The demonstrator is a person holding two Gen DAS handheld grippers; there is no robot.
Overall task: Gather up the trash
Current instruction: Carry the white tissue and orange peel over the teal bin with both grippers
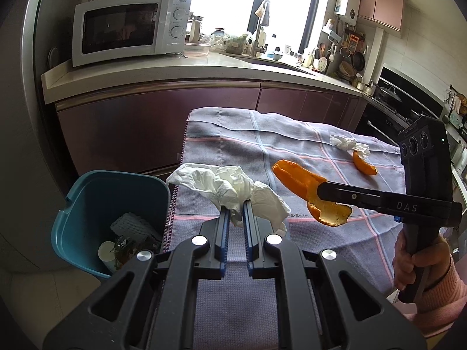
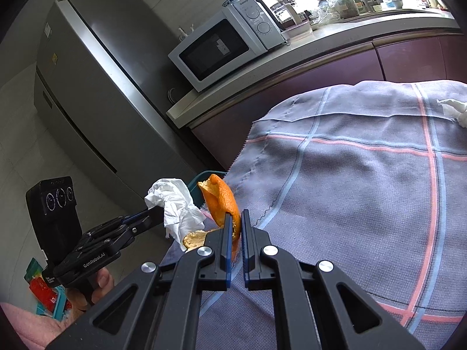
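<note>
My left gripper (image 1: 236, 208) is shut on a crumpled white tissue (image 1: 224, 185), held above the table's left edge beside the teal trash bin (image 1: 73, 213). My right gripper (image 2: 237, 218) is shut on a long orange peel (image 2: 221, 201); the peel (image 1: 303, 188) also shows in the left wrist view, lifted over the cloth. The left gripper (image 2: 156, 215) with the tissue (image 2: 175, 207) shows in the right wrist view. A second tissue (image 1: 348, 144) and a smaller orange peel (image 1: 363, 164) lie at the table's far right.
The table wears a grey checked cloth (image 1: 292, 256). The bin holds white foam netting (image 1: 131, 224) and other scraps. Behind stand dark cabinets, a counter with a microwave (image 1: 128, 27), and a fridge (image 2: 96, 99) to the left.
</note>
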